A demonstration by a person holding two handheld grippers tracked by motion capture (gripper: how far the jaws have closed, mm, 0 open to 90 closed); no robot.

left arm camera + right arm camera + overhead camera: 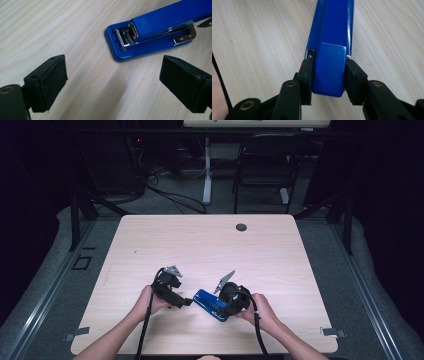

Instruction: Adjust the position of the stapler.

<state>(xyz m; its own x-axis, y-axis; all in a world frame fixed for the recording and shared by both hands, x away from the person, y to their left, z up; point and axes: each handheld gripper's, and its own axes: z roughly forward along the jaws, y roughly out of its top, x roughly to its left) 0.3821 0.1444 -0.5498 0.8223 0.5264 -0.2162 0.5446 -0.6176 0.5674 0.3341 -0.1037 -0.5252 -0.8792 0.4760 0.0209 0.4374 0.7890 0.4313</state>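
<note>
**Right gripper clamps stapler**

The blue stapler (330,50) lies flat near the table's (210,245) front edge. The right gripper (329,77) squeezes its rear end from both sides. The left gripper (112,82) hovers just beside the stapler's front, jaws wide apart and empty.

The place looked like a lab or a recording studio, not a home. A light wooden table (210,245) with a round cable hole (241,227) stood on grey carpet (325,245), inside a frame of dark metal bars (75,220). Black curtains (390,195) closed both sides. Behind the table, many cables (170,195) lay on the floor beside a white desk leg (207,170), and a black folding chair (262,170) stood there.
</note>
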